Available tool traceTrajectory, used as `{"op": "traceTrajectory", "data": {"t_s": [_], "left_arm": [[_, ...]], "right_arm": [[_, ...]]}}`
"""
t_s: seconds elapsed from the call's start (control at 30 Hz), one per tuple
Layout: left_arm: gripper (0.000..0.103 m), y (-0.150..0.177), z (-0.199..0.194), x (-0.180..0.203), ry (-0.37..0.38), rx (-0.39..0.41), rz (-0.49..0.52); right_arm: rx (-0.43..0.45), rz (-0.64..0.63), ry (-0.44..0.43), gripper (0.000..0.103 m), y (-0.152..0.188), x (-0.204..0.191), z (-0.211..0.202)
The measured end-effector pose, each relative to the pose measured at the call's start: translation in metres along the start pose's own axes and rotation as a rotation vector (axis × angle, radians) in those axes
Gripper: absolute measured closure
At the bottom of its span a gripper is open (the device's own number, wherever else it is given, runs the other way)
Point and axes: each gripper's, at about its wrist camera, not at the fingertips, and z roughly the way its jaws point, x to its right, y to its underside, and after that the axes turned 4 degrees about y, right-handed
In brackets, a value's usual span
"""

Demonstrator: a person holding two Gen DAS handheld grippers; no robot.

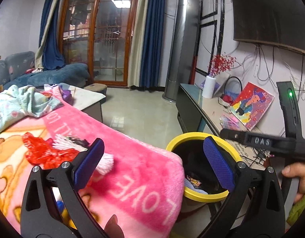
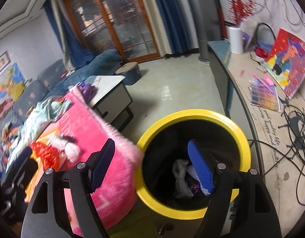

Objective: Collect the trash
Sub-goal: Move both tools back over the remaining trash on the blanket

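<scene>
Our left gripper (image 1: 152,158): jaws wide apart, nothing btwn the blue pads. One pad sits over the pink blanket (image 1: 132,170), the other over the mouth of the yellow-rimmed bin (image 1: 173,142).

Our right gripper (image 2: 154,166): jaws also spread w/ nothing btwn them, right pad hanging over the bin (image 2: 192,115), left pad over the blanket edge (image 2: 112,168).

Inside the bin, right view: crumpled grey-white wad (image 2: 180,176) and a purple-ish wrapper (image 2: 193,188) at the bottom. Left view shows a colourful wrapper (image 1: 193,181) in there too.

Still out on the blanket: red crinkled plastic (image 1: 43,150) and a white-pink fringed scrap (image 1: 105,163), just beside each other, near our left pad.

Further out: light blue cloth (image 1: 19,103) heaped on the blanket, low table (image 1: 87,97) behind it, sofa (image 1: 53,75) at the far side. A hand (image 1: 299,176) holds the other gripper's handle at the left view's right edge. TV counter (image 2: 271,119) w/ cables beside the bin.
</scene>
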Motion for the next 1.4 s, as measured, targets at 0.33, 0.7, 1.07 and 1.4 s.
{"op": "traceTrajectory", "data": {"t_s": [0.33,0.7,1.07,1.4], "left_arm": [[0.011,-0.002,-0.021,-0.033,-0.057,0.03,-0.066],[0.011,0.002,-0.042,-0.082,-0.142,0.049,-0.158],[0.011,0.005,-0.059,-0.134,-0.227,0.064,-0.248],[0.011,0.015,-0.068,-0.185,-0.301,0.054,-0.325]], "right_arm": [[-0.008,-0.11,-0.043,0.027,0.014,-0.05,-0.011],[-0.027,-0.184,-0.1,0.026,0.023,-0.088,-0.01],[-0.066,-0.279,-0.165,0.026,0.034,-0.136,0.0],[-0.102,-0.362,-0.221,0.026,0.042,-0.182,0.02]]}}
